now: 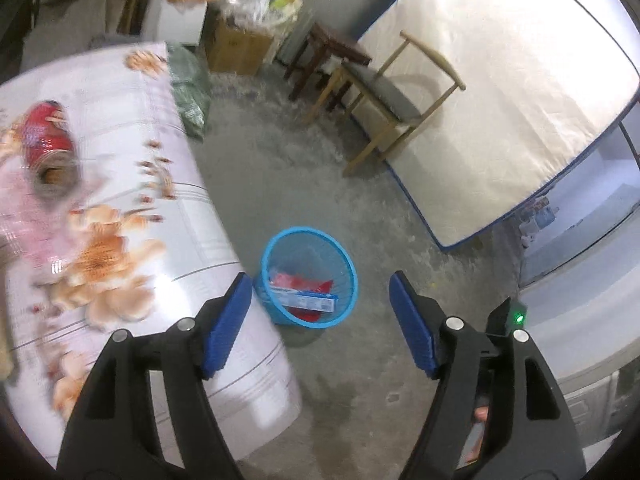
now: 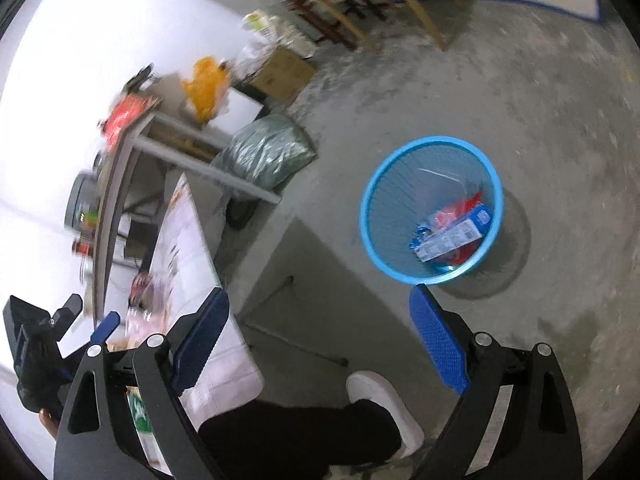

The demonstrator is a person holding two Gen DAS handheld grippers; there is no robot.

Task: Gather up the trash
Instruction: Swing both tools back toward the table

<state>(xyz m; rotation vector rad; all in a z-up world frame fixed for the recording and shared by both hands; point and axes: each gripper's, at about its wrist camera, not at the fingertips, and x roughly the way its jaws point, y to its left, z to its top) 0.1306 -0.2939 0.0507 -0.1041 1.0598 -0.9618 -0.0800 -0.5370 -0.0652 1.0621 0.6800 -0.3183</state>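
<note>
Both tools stand wide with nothing between the pads: the left tool (image 1: 320, 320) above the floor by the counter (image 1: 192, 216), the right tool (image 2: 320, 344) near the blue mesh wastebasket (image 2: 430, 210). Inside it lie a blue-and-white carton (image 2: 452, 236) and red wrappers. A red can (image 1: 48, 140) remains on the counter's floral cloth, lying on its side; judged from here, a hasty grab could roll it off the edge, and the blurred views make aiming uncertain.
</note>
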